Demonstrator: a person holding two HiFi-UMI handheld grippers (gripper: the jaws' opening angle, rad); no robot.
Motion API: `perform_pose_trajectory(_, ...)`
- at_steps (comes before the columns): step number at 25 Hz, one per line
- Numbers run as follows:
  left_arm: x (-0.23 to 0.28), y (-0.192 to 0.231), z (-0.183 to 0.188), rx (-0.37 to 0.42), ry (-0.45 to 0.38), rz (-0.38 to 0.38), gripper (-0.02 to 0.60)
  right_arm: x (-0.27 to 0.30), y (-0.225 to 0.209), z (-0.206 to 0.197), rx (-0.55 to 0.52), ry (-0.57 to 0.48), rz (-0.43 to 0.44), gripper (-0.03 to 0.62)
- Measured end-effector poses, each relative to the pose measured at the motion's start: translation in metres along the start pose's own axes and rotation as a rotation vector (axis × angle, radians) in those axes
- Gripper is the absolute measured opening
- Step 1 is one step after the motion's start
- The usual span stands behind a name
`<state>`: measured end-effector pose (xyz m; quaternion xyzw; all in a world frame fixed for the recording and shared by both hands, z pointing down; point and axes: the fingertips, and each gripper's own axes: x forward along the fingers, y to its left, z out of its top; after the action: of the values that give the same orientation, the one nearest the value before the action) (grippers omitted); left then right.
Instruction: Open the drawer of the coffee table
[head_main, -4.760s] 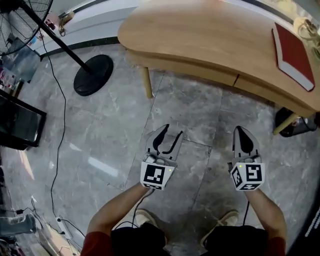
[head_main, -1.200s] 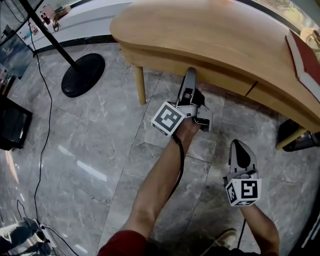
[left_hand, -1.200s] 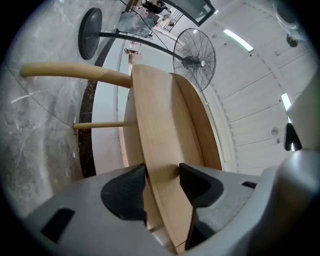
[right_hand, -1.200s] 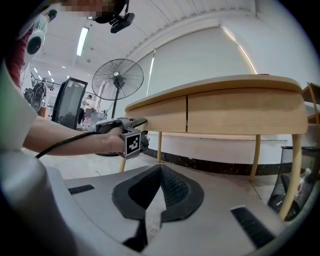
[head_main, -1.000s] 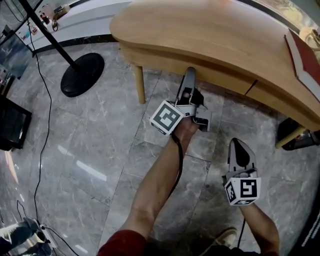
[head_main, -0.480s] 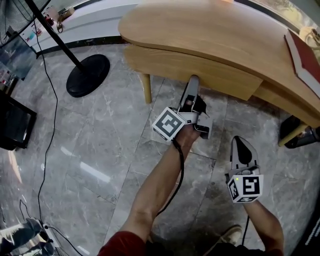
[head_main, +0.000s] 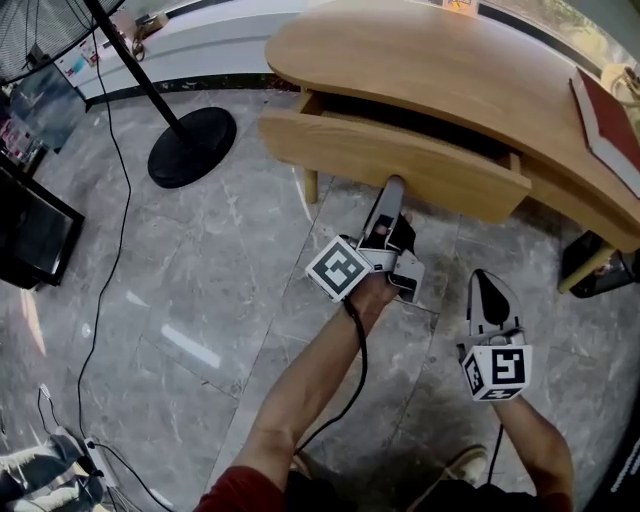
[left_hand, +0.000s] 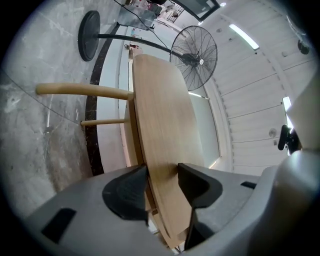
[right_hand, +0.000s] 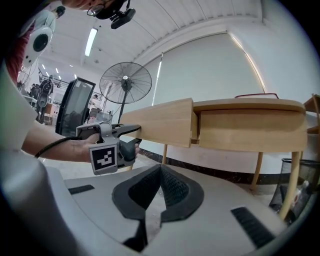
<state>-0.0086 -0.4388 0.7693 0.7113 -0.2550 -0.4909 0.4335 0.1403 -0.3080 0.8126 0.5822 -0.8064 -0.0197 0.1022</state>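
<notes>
Left gripper view: left gripper (left_hand: 162, 172) clamps the drawer (left_hand: 162, 147) front (pulled out); right gripper (right_hand: 161, 172) closed, empty.

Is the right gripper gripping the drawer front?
No, the right gripper hangs shut and empty short of the table, while the left gripper clamps the drawer front.

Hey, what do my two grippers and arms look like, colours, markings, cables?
Both the left gripper and the right gripper have light grey bodies with tapered black pads, and each carries a white cube printed with black square markers. A black cable runs from the left one along the forearm. The visible sleeve is red and short, leaving the forearm bare.
</notes>
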Motion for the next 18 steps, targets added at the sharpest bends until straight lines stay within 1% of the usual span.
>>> perform_pose_trajectory(10, -0.044, -0.022, -0.002, -0.005, 0.03, 0.01, 0.204, -0.015, 0.004, 0.01, -0.007, -0.019, -0.013, -0.005)
perform_pose_trajectory(18, -0.068, -0.034, -0.005, 0.004, 0.062, 0.02, 0.202, -0.024, 0.015, 0.009, -0.009, -0.014, 0.016, -0.005)
